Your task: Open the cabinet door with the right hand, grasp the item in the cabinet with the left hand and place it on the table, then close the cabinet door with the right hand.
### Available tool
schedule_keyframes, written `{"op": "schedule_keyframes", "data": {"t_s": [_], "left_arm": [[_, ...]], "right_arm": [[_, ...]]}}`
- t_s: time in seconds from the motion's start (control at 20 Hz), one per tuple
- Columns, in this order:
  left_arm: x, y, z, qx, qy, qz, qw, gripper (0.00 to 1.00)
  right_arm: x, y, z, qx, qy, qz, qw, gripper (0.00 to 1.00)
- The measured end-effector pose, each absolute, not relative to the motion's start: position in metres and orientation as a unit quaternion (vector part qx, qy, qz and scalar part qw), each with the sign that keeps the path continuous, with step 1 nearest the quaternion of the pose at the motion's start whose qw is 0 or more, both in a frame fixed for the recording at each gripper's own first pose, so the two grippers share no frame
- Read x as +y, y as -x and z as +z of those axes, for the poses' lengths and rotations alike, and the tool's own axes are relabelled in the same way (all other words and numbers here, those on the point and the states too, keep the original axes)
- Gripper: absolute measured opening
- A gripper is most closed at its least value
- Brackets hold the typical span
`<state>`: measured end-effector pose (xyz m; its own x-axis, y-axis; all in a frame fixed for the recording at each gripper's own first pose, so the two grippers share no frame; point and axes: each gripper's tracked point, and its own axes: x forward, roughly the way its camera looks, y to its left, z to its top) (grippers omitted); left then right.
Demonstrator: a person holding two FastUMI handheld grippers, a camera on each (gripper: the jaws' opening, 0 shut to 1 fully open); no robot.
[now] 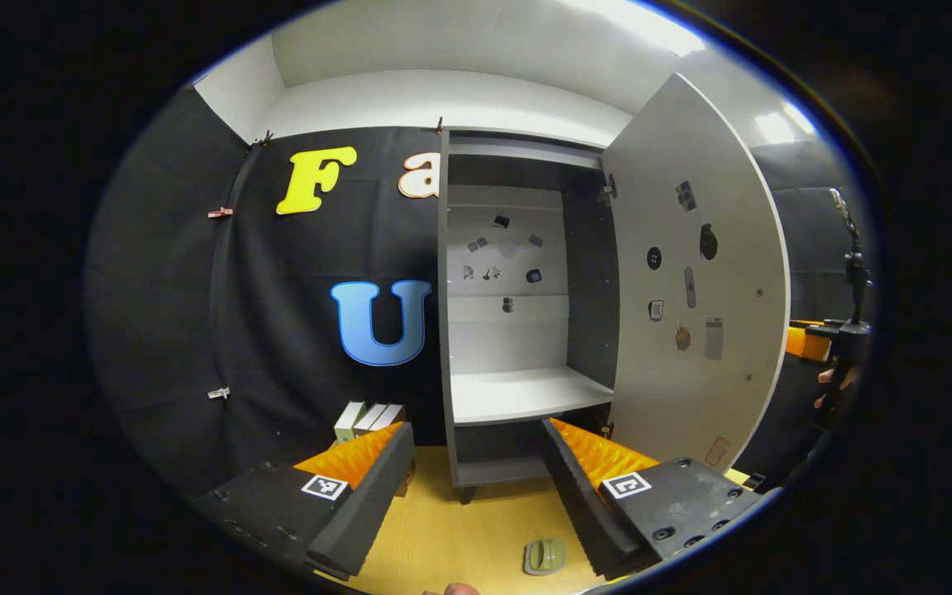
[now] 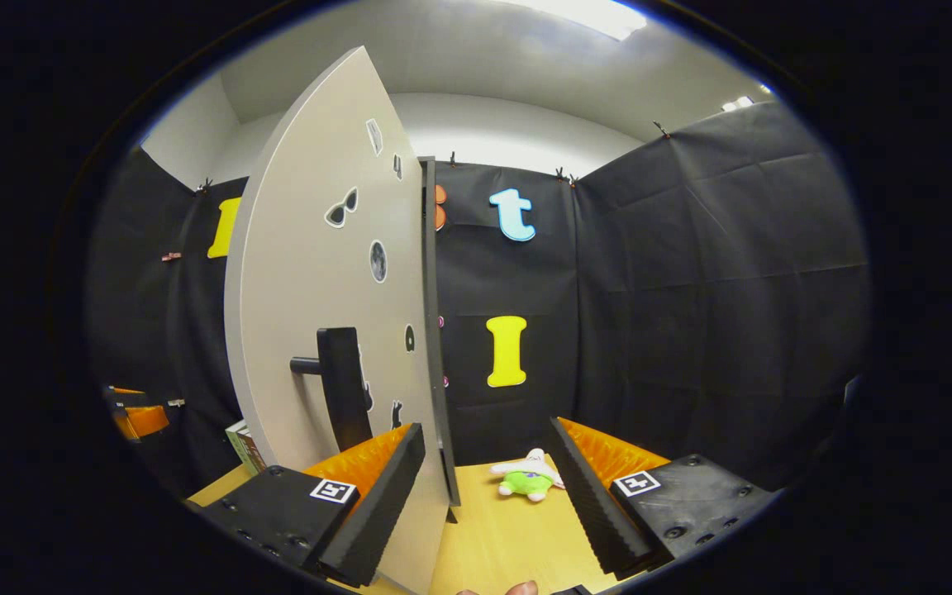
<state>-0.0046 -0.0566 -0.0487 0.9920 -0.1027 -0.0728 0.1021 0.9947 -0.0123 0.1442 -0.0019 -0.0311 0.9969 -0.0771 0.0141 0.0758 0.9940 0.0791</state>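
Each gripper, left gripper (image 1: 476, 483) and right gripper (image 2: 484, 487), carries two wedge-shaped fingers with ribbed inner faces, mounted on matte carriages. Each carriage bears a square fiducial marker and recessed screws.

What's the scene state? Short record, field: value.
door: open, swung wide
handle: black bar on the door's outer face
shelf: bare where visible
table item: small greenish object near left gripper
toy: green and white plush on table
left gripper: open, nothing between fingers
right gripper: open, beside door edge
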Motion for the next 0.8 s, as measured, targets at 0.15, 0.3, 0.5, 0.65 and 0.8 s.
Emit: {"op": "schedule_keyframes", "data": {"t_s": [0.15,0.3,0.5,0.65,0.8], "left_arm": [[-0.045,0.012,-0.049,0.037,0.004,-0.046,0.998,0.95],[-0.035,0.015,-0.051,0.038,0.006,-0.040,0.998,0.95],[-0.023,0.020,-0.055,0.044,0.010,-0.031,0.999,0.95],[-0.015,0.022,-0.055,0.047,0.004,-0.022,0.999,0.96],[-0.007,0.025,-0.051,0.045,0.010,-0.012,0.999,0.96]], "right_arm": [[0.030,-0.147,-0.034,-0.004,-0.047,-0.019,0.999,0.97],[0.062,-0.154,-0.034,-0.002,-0.047,0.006,0.999,0.97],[0.110,-0.166,-0.037,-0.002,-0.043,0.037,0.998,0.97],[0.147,-0.178,-0.044,0.008,-0.047,0.069,0.996,0.97],[0.192,-0.189,-0.053,0.023,-0.039,0.112,0.993,0.97]]}}
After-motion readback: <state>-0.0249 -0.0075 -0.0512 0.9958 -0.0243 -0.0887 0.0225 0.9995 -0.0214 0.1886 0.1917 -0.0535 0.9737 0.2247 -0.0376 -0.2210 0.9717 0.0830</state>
